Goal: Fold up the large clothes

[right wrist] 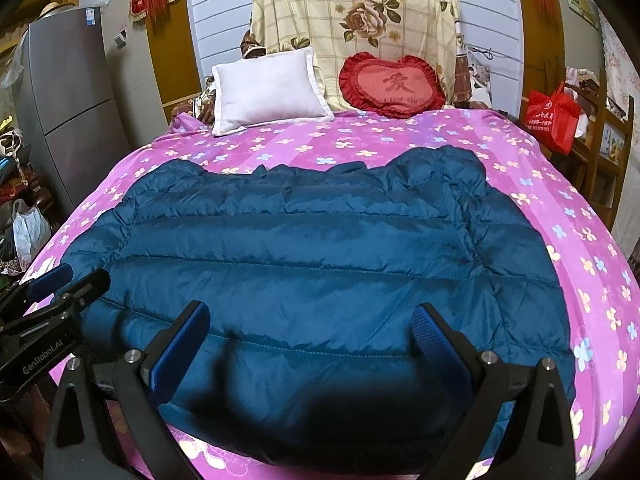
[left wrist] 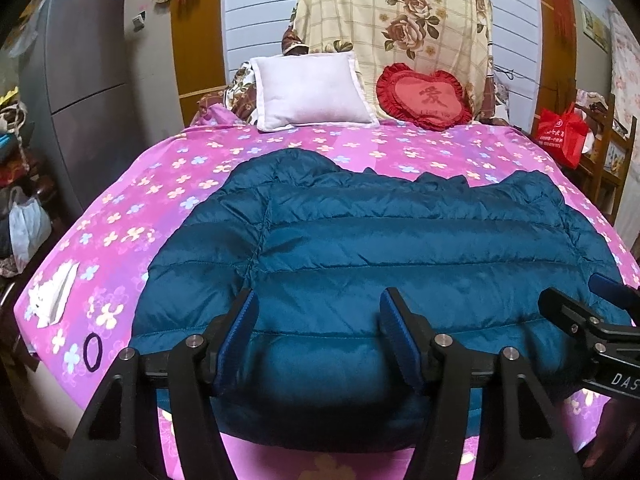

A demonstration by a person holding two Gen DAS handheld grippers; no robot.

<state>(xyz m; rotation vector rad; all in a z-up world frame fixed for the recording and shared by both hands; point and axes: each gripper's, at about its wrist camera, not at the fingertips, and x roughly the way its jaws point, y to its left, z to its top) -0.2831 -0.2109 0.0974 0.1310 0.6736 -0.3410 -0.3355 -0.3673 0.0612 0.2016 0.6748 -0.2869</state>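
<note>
Both fisheye views sit low at the foot of the bed (left wrist: 120,216), looking along its length toward the headboard end. Each looks out between its own gripper's fingers, close above the near hem of the teal jacket (left wrist: 400,240), which fills the frame's centre. The left wrist view stands further left, the right gripper (left wrist: 592,304) entering its lower right. The right wrist view shows the left gripper (right wrist: 60,284) at lower left. Both share the jacket, white pillow (left wrist: 312,92) and red heart cushion (left wrist: 424,96).

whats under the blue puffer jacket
The blue puffer jacket lies spread flat on the pink flowered bedsheet, which shows all around it. Whatever lies directly beneath the jacket is covered and cannot be seen.
</note>
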